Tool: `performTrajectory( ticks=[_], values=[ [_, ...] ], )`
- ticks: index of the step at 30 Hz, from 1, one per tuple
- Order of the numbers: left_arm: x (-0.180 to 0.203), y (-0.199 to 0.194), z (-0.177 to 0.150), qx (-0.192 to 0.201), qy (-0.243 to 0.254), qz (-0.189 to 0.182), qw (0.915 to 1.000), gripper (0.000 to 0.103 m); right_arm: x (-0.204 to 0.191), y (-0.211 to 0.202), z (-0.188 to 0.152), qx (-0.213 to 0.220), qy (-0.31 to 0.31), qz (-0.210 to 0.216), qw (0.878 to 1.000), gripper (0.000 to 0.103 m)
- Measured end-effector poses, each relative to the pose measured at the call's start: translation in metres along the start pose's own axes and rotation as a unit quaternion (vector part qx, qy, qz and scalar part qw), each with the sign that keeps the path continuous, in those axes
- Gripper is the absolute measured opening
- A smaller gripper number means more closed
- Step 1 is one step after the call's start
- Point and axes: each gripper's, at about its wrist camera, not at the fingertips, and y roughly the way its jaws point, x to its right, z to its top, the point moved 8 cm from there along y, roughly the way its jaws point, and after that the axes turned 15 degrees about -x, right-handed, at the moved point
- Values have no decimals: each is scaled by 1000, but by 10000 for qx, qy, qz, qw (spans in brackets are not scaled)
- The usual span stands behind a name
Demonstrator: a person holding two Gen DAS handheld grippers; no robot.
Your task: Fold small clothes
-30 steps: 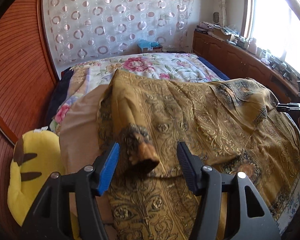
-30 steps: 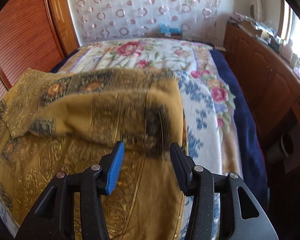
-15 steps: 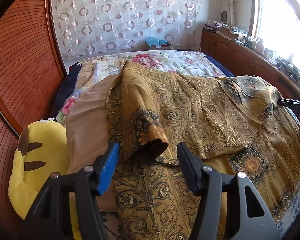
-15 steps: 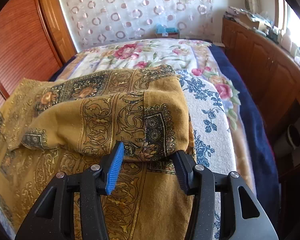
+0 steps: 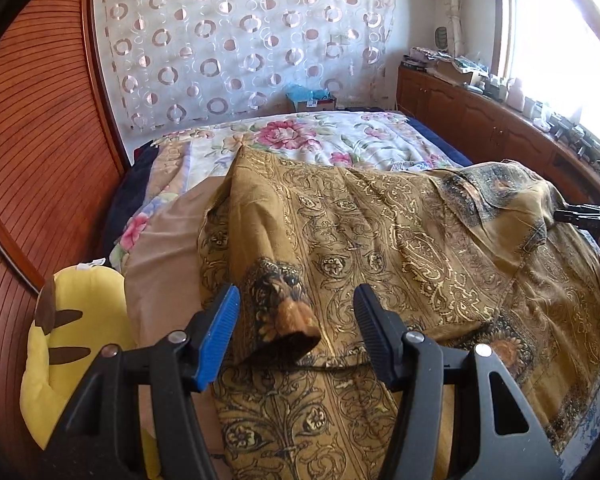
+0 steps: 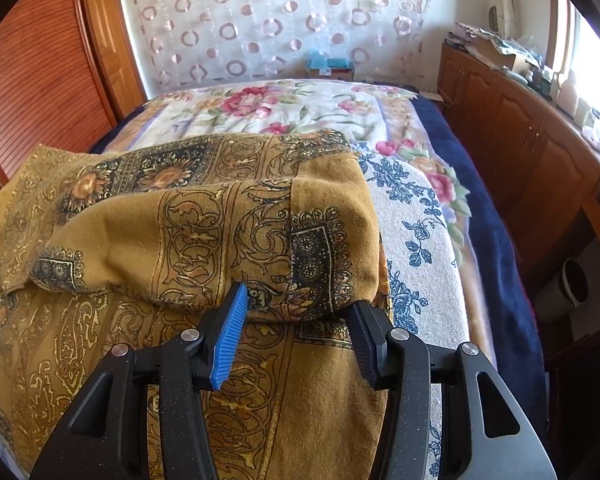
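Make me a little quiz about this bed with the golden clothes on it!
1. True or false: the yellow plush toy lies on top of the mustard patterned garment.
2. What sits between the left gripper's fingers? A) sleeve cuff B) pillow C) box
3. The bedspread's print is ____.
Key: 1 false, it lies off to the side; 2 A; 3 floral.

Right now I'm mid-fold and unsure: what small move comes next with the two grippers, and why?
Probably close both on the cloth. The left gripper stands open around a sleeve cuff of the mustard patterned garment; the right gripper straddles the other folded sleeve end, pads apparently not pinching.
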Motion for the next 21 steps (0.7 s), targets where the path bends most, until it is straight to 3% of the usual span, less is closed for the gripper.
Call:
performTrajectory(
  ticks=[6,7,8,9,13,16,19,21],
  values=[
    [1,10,4,-96,40,36,9999,58,-1,0,0,-2,-7,-13,10000,50],
    [1,11,4,-106,60,17,9999,46,-2,0,0,-3,-7,-23,10000,50],
    [2,13,4,-118,84,-9,9999,17,-1,0,0,-4,-10,-28,10000,50],
    [2,14,4,-154,84,4,9998,10,-2,0,0,-3,-6,-13,10000,50],
    [1,15,4,-212,94,-49,9997,10,-1,0,5,-90,-56,54,9999,48],
    [-6,21,3,-341,-18,21,9994,10,1,-2,11,-44,14,176,9998,34],
    [-12,29,1,-447,-110,2,9989,10,0,2,13,-58,-109,131,9998,9],
    [-12,30,0,-447,-89,-49,9989,10,-2,2,13,-26,-207,197,9996,5]
  ],
)
